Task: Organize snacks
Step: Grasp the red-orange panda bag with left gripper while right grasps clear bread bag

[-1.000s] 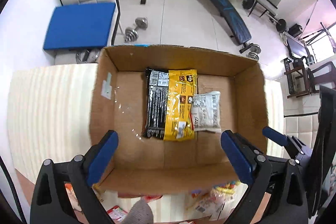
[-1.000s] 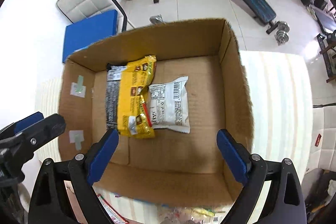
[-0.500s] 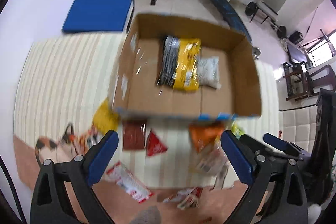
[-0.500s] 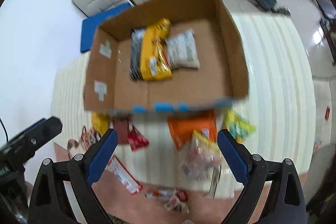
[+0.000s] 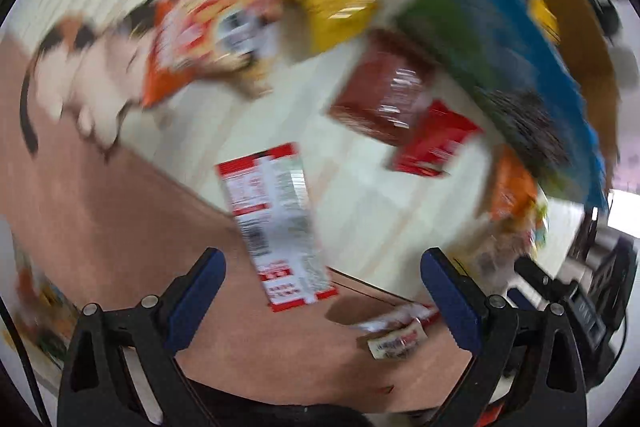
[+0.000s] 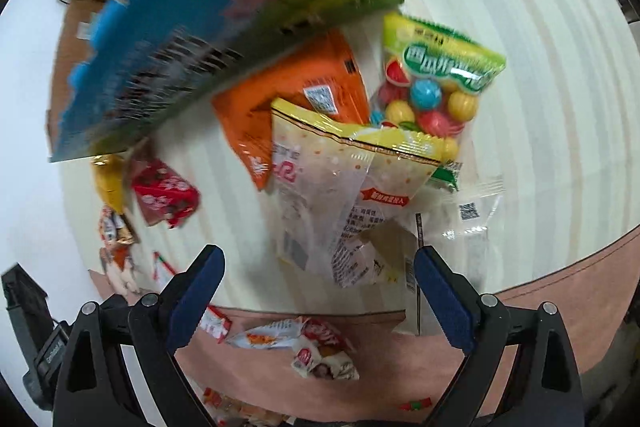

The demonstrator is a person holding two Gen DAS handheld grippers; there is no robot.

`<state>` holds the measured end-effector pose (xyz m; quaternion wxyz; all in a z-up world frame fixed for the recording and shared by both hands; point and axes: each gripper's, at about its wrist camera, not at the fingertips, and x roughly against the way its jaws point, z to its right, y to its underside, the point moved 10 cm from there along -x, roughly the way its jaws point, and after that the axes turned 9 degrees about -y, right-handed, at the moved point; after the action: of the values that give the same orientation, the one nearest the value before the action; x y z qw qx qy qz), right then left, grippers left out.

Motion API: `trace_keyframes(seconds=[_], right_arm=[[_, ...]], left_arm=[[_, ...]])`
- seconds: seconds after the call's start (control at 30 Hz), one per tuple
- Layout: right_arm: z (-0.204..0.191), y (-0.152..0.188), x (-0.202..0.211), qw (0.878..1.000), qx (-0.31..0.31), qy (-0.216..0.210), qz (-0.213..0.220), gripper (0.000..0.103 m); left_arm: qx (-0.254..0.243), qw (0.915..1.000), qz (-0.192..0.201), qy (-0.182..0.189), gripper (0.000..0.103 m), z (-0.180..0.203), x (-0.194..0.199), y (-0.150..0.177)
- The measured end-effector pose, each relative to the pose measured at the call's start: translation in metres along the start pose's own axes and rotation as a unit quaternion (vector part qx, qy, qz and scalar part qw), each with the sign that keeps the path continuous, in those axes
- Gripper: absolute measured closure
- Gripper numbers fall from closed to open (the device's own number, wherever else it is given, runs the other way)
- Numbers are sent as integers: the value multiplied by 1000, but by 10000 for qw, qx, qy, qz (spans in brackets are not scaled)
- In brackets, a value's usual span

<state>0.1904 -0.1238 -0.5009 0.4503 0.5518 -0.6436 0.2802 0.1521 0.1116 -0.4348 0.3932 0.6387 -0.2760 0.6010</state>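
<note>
Now both grippers hang spread wide and hold nothing. Right in front of the left gripper (image 5: 322, 301) lies a red-and-white packet (image 5: 276, 223), its long side pointing away from the jaws, a bit slanted. The right gripper (image 6: 318, 297) is nearest the clear bag (image 6: 332, 199). The box (image 6: 224, 39) sits past the snacks.

From my station I counted one cardboard box (image 6: 224, 39), one orange packet (image 6: 292, 87), one candy-ball bag (image 6: 432, 83) and two small red packets (image 5: 436, 143); the rest blurred.
</note>
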Motion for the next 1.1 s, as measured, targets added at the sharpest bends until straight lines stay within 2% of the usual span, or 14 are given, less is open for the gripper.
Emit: trace_keyframes(seconds=[0.13, 0.2, 0.23, 0.33, 0.37, 0.43, 0.53, 0.7, 0.97, 1.1], right_arm=[[-2, 0, -22, 9999, -32, 146, -77, 7], [-3, 2, -36, 9994, 1, 322, -156, 17], [-3, 3, -43, 9989, 29, 414, -221, 27], [-6, 2, -48, 9977, 134, 643, -145, 37], [-8, 1, -48, 9975, 184, 664, -131, 42], [-15, 2, -48, 9980, 224, 588, -105, 45], [-28, 4, -46, 9985, 292, 438, -123, 46], [-59, 4, -49, 9980, 523, 317, -147, 47], [-94, -9, -58, 9970, 679, 337, -181, 47], [-105, -14, -64, 9965, 712, 372, -230, 47]], left_arm=[[448, 9989, -27, -99, 3, -29, -12, -4], [620, 9980, -41, -90, 3, -40, -17, -7], [673, 9977, -35, -84, 3, -44, -17, -8], [818, 9966, 40, -61, 3, -56, -13, -16], [888, 9960, 66, -45, 3, -61, -10, -20], [1012, 9948, 137, 51, 3, -69, -4, -30], [1138, 9931, 260, 70, 3, -79, 6, -49], [888, 9953, 351, -162, 3, -74, 12, -91], [383, 9960, 53, -808, 3, -60, -16, -150], [140, 9945, -128, -1027, 3, -58, -33, -162]])
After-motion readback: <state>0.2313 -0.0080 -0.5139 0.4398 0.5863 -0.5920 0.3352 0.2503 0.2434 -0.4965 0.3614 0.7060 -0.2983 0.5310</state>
